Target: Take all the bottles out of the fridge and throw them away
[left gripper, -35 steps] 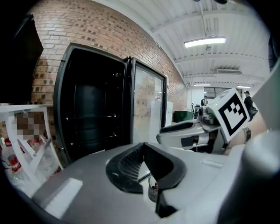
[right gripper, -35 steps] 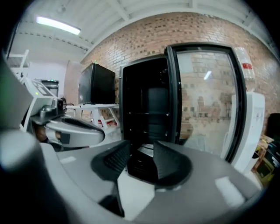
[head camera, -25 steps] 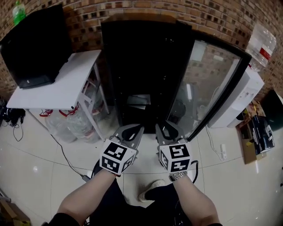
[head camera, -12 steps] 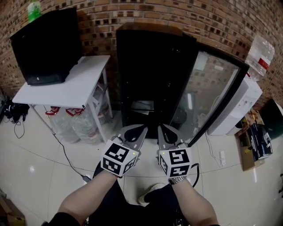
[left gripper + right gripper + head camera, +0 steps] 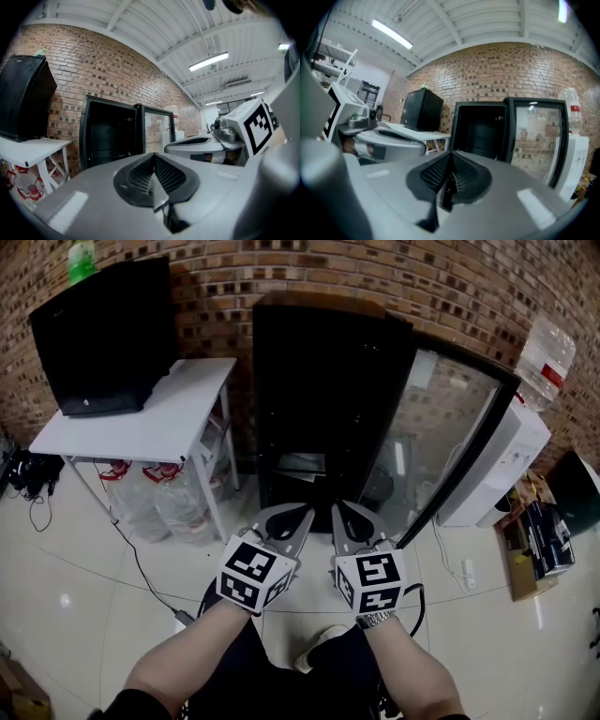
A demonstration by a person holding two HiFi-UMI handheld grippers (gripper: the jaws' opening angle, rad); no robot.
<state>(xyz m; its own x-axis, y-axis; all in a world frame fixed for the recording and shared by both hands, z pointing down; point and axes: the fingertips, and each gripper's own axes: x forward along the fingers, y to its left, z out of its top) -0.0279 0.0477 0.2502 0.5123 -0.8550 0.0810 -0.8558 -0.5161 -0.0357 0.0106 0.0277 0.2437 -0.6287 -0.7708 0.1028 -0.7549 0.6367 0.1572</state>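
Both hands have risen a little and the fridge has drifted toward mid-view since a second ago, so the person seems to be squaring up to it. At far left a green bottle stands on a black cabinet on the white worktop, outside the fridge. The left tongs are pressed together with nothing between them. The fridge stands straight ahead, its inside so dark that I can make out no bottle, only a pale shelf low down. The right tongs, just beside the left, are likewise shut and empty. The glass door hangs open to the right. To reach well, I'd spread one pair before entering, go in level toward that shelf, and stay off the door edge — find a bottle first, then close on its body.
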